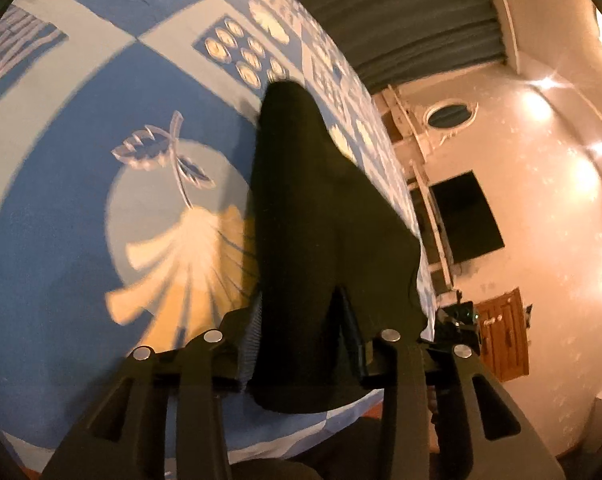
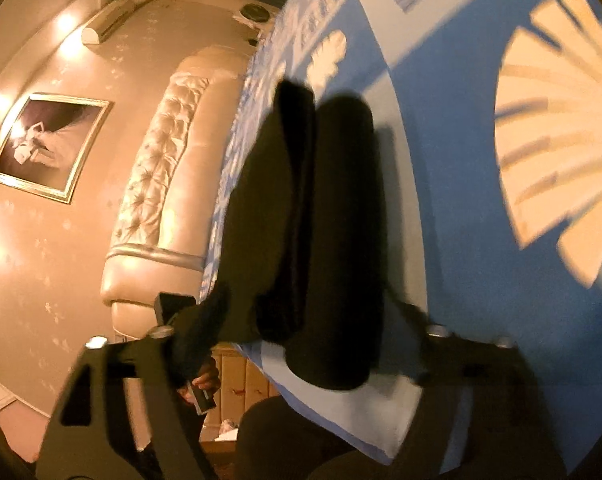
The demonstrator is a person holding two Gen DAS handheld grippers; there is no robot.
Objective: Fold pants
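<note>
bed (image 1: 61, 240) with blue patterned cover fills 9 to 12 o'clock in left view, 12 to 3 in right. black pants (image 1: 321, 240) lie on it near the edge, running from my claws toward 12 o'clock, leg end far. my left claw (image 1: 301, 344) is clamped on the near pants edge. my right claw (image 2: 313, 344) has cloth between its fingers, closure blurred, can't tell.

My two wrist views sit close above the bed (image 1: 61, 240), tilted, facing along the black pants (image 1: 321, 220), which both share.
</note>
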